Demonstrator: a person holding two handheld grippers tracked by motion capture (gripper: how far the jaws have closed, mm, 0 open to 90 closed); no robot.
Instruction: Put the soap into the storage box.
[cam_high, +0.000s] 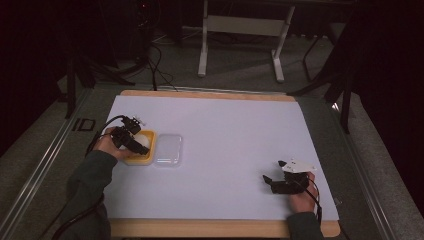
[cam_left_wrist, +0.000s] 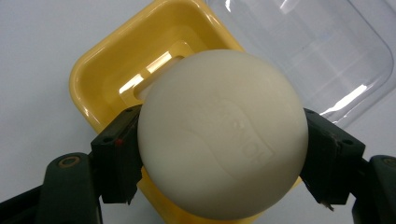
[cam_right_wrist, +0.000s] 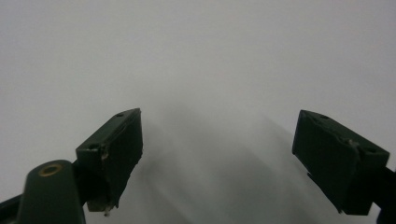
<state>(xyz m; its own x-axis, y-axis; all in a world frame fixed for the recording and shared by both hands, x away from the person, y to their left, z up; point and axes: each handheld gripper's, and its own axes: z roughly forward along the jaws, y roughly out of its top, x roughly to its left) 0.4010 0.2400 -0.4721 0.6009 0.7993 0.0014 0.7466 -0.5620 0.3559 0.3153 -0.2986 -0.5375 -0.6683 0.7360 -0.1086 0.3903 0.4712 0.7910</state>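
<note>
Left gripper view: soap (cam_left_wrist: 223, 135) is clamped by the left gripper (cam_left_wrist: 219, 158) above the dish (cam_left_wrist: 100, 84); being round, it could be squeezed out. Right gripper (cam_right_wrist: 218, 154) is held open, empty.

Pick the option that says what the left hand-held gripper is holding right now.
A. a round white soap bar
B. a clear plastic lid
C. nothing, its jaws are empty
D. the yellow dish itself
A: in the left gripper view the left hand-held gripper has its two black jaws pressed against both sides of the round white soap bar, above the yellow dish, with the clear lid lying beside it.
</note>
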